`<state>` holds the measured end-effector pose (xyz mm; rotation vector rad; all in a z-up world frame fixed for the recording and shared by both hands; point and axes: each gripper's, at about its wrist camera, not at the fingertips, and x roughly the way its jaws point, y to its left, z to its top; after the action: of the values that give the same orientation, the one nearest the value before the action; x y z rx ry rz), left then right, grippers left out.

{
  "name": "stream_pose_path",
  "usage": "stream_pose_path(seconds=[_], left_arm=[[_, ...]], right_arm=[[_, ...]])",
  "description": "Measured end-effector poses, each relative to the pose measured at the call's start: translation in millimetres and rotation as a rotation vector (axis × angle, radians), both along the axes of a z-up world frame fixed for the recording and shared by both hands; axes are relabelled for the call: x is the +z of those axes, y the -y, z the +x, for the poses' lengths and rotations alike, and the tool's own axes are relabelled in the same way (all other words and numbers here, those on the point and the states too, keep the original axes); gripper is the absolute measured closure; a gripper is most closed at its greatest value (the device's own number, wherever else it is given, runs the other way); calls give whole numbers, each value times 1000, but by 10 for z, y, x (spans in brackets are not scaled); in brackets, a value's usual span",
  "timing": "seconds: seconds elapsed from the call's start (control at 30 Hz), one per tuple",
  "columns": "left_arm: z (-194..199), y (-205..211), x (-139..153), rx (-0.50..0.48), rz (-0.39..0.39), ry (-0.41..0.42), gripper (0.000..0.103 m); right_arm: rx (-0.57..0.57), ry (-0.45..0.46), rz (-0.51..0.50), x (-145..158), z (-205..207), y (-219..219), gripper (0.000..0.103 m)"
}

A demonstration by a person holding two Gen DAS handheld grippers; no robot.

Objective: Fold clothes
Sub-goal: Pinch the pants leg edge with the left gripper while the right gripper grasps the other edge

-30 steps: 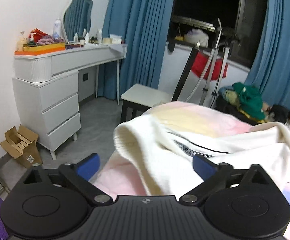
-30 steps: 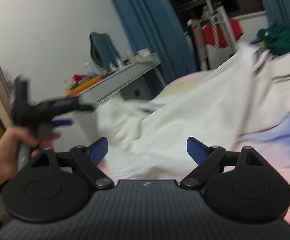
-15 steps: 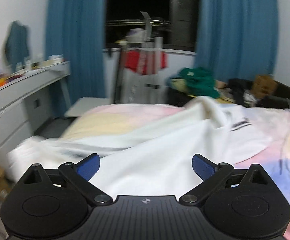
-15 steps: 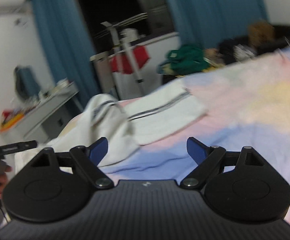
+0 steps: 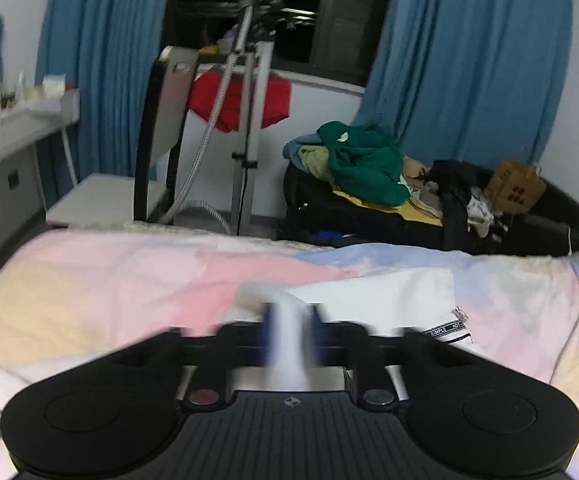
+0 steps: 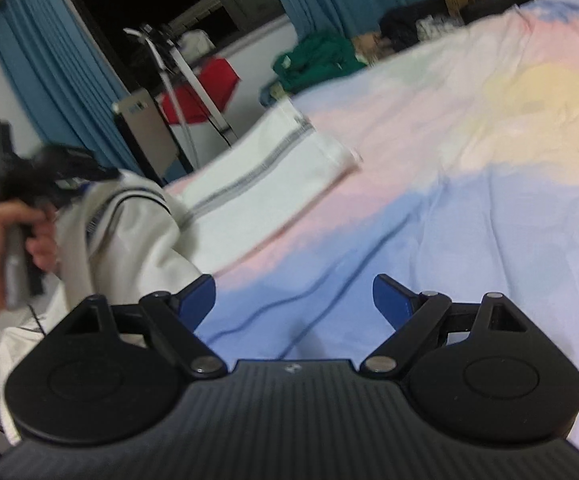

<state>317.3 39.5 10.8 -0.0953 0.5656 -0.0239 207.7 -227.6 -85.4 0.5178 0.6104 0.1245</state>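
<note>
Left hand-held gripper [image 5: 289, 340] pinching white garment [image 5: 377, 300] over pastel bedspread [image 5: 129, 280].

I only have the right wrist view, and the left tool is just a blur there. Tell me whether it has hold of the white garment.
Observer: It does. The left wrist view is blurred, but the left tool is shut on a raised fold of the white garment.
Operator: Now tell me what lies ahead of that tool.
Observer: The rest of the garment lies flat on the pastel bedspread. A dark label strip reading SIMPLE is at its right edge.
</note>
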Motion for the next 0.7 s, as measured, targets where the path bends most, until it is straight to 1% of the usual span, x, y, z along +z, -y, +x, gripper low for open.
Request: stream_pose_path(seconds=[0.07,0.13,0.23,0.33,0.37,0.43,0.5,0.53,0.6,0.67,0.7], left_arm=[[-109,139,89,-46,60,52,99],[-409,251,208,-113,75,114,99],[-994,438,336,-219,111,191,99],[-1709,539,290,-337,115,237,100],[-1933,552,238,-368,102,233,100],[-2348,570,55,-417,64,189,100],[-2648,609,-200,-450,54,124,100],[-2773,620,-344,-457,56,92,100],[-2929,625,-622,-455,58,9,100],[-2929,597,-807,-437,35,-81,100],[-2919,574,-867,-431,19,-110,100]], right_arm=[[1,-12,12,-59,68,8,16],[-2,-7,15,-68,67,10,16],[-8,14,1,-25,-5,1,16],[-27,42,-2,59,-109,27,16],[-34,52,4,91,-153,42,16],[-43,63,39,150,-254,81,16],[-47,74,78,205,-355,121,16],[-39,79,115,220,-405,146,16],[-33,82,182,239,-450,196,15],[-31,78,238,257,-444,236,14],[-25,68,255,265,-367,244,14]])
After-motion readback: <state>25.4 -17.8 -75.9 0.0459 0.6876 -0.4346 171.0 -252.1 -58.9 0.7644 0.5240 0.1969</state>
